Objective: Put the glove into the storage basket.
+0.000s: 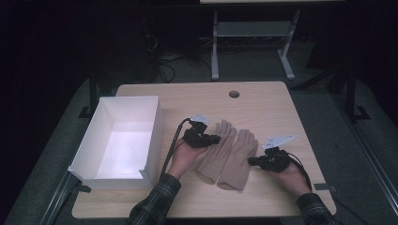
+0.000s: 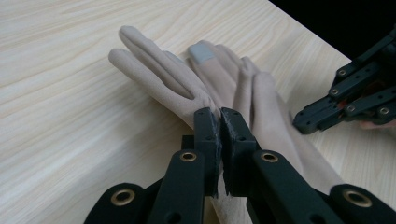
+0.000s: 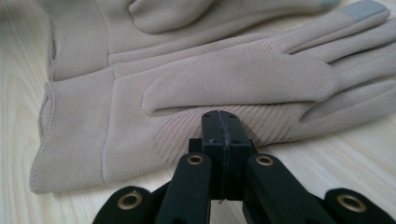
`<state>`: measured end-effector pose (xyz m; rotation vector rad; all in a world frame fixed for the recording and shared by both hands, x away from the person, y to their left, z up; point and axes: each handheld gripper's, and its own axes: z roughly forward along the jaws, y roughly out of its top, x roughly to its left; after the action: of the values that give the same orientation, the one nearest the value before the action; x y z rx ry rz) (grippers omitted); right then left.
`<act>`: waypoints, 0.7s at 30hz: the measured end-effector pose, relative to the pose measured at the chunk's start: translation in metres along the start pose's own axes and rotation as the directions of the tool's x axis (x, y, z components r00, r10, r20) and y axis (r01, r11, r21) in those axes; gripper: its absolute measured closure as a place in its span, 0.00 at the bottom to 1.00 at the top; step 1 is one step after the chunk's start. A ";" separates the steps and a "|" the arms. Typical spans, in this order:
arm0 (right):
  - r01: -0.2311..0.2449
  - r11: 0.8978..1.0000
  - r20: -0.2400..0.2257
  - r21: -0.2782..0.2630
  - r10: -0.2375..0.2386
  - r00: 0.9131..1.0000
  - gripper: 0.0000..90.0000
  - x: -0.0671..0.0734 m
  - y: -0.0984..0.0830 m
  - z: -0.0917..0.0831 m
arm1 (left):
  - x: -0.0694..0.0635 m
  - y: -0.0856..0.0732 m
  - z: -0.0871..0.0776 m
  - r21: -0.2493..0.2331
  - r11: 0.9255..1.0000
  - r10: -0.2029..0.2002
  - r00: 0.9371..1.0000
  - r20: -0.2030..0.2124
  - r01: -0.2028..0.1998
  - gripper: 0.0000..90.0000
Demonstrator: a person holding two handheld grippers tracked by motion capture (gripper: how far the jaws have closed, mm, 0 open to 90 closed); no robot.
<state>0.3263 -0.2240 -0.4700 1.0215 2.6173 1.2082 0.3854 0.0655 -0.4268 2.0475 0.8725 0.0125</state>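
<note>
Two beige gloves (image 1: 228,157) between closed tongs (image 1: 217,138).

Soft matt cloth gloves (image 1: 228,157) on smooth pale wood table (image 1: 263,101).

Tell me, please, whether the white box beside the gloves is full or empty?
Empty: the white box shows only its bare white floor and walls in the high view.

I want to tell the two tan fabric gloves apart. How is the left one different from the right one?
The left tan fabric glove lies partly under the right tan fabric glove, which overlaps its edge. The left glove reaches farther up the wooden table. The left gripper pinches the left glove's edge; the shut right gripper sits at the right glove's edge. Both lie flat, fingers pointing away.
</note>
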 end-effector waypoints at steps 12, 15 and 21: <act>0.008 1.000 -0.019 0.000 -0.008 1.000 1.00 0.003 0.004 0.006 | -0.015 0.012 0.003 -0.013 1.000 0.017 1.000 0.019 -0.017 0.95; 0.005 1.000 -0.021 -0.001 -0.005 1.000 1.00 0.004 0.004 0.007 | -0.019 0.015 0.003 -0.016 1.000 0.021 0.999 0.030 -0.021 0.95; 0.007 1.000 -0.022 -0.002 -0.007 1.000 1.00 0.004 0.004 0.007 | -0.032 0.020 0.010 -0.025 0.999 0.035 0.998 0.056 -0.034 0.95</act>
<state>0.3278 -0.2148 -0.4714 1.0042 2.6328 1.2274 0.3761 0.0325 -0.4091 2.0308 0.7986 -0.0152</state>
